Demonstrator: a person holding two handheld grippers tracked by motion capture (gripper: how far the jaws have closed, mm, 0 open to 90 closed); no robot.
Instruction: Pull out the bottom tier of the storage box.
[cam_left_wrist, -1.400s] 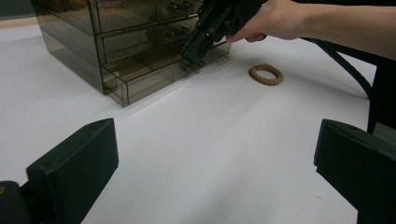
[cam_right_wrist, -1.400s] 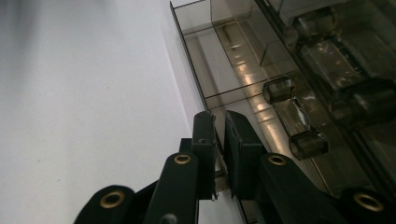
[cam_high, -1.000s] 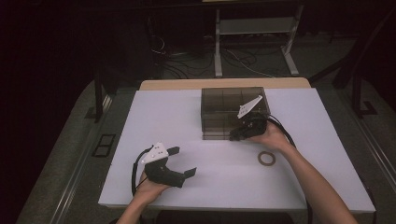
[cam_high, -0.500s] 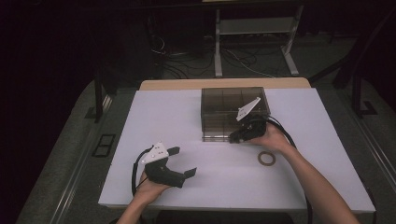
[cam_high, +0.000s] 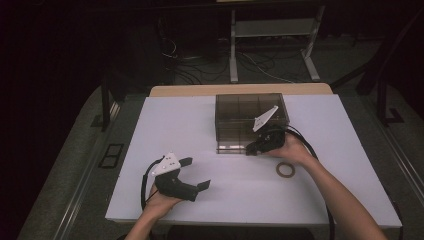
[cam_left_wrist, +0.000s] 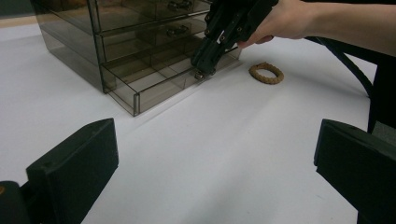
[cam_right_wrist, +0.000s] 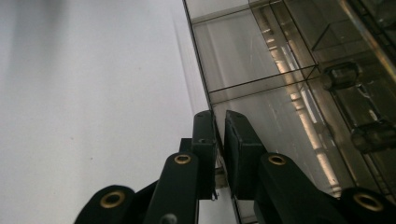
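A smoky see-through drawer cabinet (cam_high: 250, 112) stands at the table's middle back. Its bottom drawer (cam_left_wrist: 154, 88) sticks out a little from the front. My right gripper (cam_high: 250, 149) reaches that drawer's front from the right. In the right gripper view its jaws stand nearly together, shut on the small knob of the bottom drawer (cam_right_wrist: 261, 70). The left gripper view shows the right gripper (cam_left_wrist: 201, 73) pinching at that knob. My left gripper (cam_high: 197, 173) rests low near the front left, held in a hand, jaws wide open with nothing between them.
A small braided brown ring (cam_high: 285, 169) lies on the white table (cam_high: 165, 125) just right of the right hand, also visible as the ring (cam_left_wrist: 266, 73) beside the cabinet. Black cables trail from both grippers. Beyond the table stand a metal rack and floor cables.
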